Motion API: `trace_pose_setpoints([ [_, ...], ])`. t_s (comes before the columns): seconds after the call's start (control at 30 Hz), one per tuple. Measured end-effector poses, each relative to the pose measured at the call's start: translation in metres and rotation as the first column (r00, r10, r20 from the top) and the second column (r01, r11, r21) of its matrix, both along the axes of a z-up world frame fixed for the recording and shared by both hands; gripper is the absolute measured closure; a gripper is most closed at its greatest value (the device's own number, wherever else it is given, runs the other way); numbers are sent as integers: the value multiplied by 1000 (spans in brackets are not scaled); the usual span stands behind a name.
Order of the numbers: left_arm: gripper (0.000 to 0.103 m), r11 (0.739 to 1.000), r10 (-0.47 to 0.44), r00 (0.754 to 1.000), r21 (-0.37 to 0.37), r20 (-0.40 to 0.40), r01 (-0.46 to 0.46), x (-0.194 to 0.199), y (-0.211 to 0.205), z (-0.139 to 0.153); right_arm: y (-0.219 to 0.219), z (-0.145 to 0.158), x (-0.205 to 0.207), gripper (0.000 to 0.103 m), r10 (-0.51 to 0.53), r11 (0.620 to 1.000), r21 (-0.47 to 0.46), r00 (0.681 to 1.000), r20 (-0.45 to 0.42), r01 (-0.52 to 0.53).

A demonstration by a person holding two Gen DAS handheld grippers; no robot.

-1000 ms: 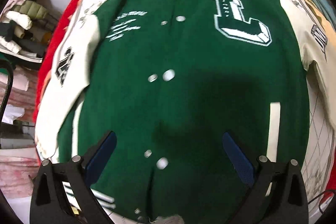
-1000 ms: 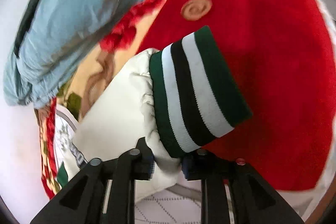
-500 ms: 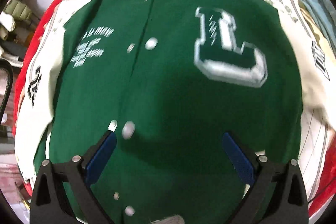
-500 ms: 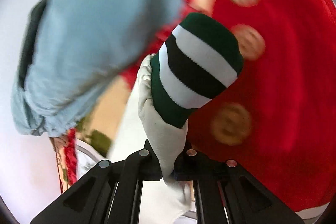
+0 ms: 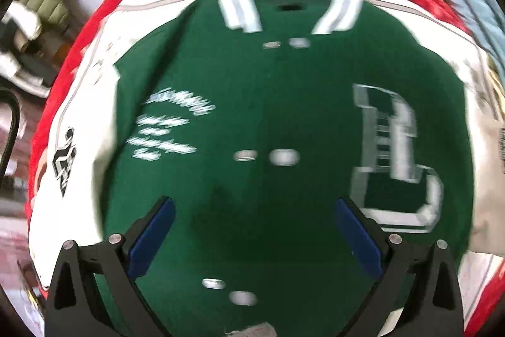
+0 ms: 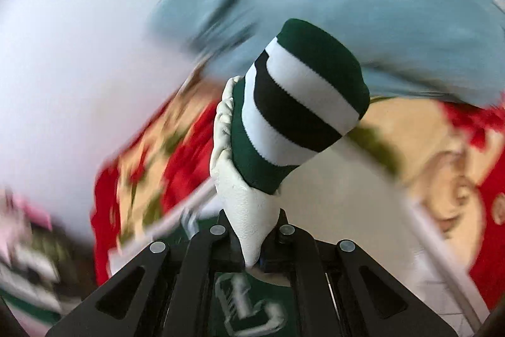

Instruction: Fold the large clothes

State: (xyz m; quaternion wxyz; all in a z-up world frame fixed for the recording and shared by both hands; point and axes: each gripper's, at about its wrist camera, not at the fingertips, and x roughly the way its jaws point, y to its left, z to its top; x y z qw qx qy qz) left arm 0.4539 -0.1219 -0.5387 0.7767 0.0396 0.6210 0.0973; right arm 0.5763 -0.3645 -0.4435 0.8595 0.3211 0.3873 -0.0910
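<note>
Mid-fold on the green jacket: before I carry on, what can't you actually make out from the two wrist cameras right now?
- Small white lettering on the jacket chest: left wrist view, motion blur, unreadable.
- Jacket hem: left wrist view, cut off by the bottom edge and the open left gripper.
- Sleeve below the striped cuff: right wrist view, hidden in the shut right gripper.
- Blue bedding: right wrist view, blurred.

We see the jacket (image 5: 284,122) body as matt green woolly cloth with shiny metal snaps (image 5: 284,157). Its sleeve (image 6: 243,195) looks like cream pebbled leather, and its cuff (image 6: 300,103) is smooth ribbed knit. The left hand-held gripper (image 5: 252,234) is matt black plastic with blue pads (image 5: 151,234). The blanket (image 6: 483,210) looks plush.
</note>
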Motion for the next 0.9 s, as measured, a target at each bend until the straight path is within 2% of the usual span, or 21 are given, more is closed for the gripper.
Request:
trace_pose_setpoints([
  [0.1,0,997,64,998,36,-1,-64,-4,53,5,115,-30,30,98,201,979,-23,977,-68,-203],
  [0.23,0,984,163,986,76,18,-164,-38,139,26,258,-80,43,98,408,903,-67,897,-171,-424],
  [0.3,0,969,223,975,112,2,-221,-63,184,32,323,-120,61,97,490,847,-80,830,-266,-526],
  [0.33,0,958,265,964,118,-17,-261,-80,211,34,348,-142,65,96,529,813,-68,782,-328,-578],
  [0.37,0,947,303,952,121,-30,-298,-96,235,37,380,-169,70,94,575,765,-42,711,-405,-643],
  [0.4,0,938,331,943,125,-37,-325,-108,250,38,400,-184,72,83,604,732,-21,663,-442,-681],
  [0.43,0,924,368,929,127,-49,-360,-123,268,39,411,-193,67,77,626,708,-5,631,-457,-706],
  [0.5,0,889,456,887,91,-78,-449,-159,305,42,420,-189,53,57,661,684,1,619,-424,-730],
  [0.53,0,860,510,855,52,-93,-508,-179,326,43,420,-182,39,50,685,681,28,622,-379,-732],
  [0.57,0,836,547,831,12,-104,-549,-191,338,42,415,-174,33,39,692,684,47,629,-354,-728],
  [0.6,0,804,586,801,-35,-120,-593,-205,352,40,406,-163,24,32,701,693,83,643,-308,-716],
  [0.67,0,735,650,746,-132,-144,-665,-231,375,31,386,-145,1,26,702,707,137,668,-245,-693],
  [0.7,0,713,665,731,-161,-156,-683,-237,382,27,377,-141,-10,26,691,719,141,677,-252,-681],
  [0.73,0,680,684,709,-200,-173,-705,-243,391,19,372,-137,-18,26,682,727,147,681,-268,-671],
  [0.77,1,618,713,672,-275,-198,-737,-249,402,7,368,-140,-29,26,674,735,157,682,-285,-660],
  [0.8,1,574,732,648,-320,-213,-754,-253,408,0,354,-139,-36,26,665,742,167,683,-301,-649],
  [0.83,1,501,759,607,-384,-236,-776,-256,417,-11,344,-144,-48,26,651,754,181,683,-330,-631],
  [0.9,6,405,800,548,-455,-244,-793,-256,430,-24,327,-158,-72,26,634,770,219,678,-373,-600],
])
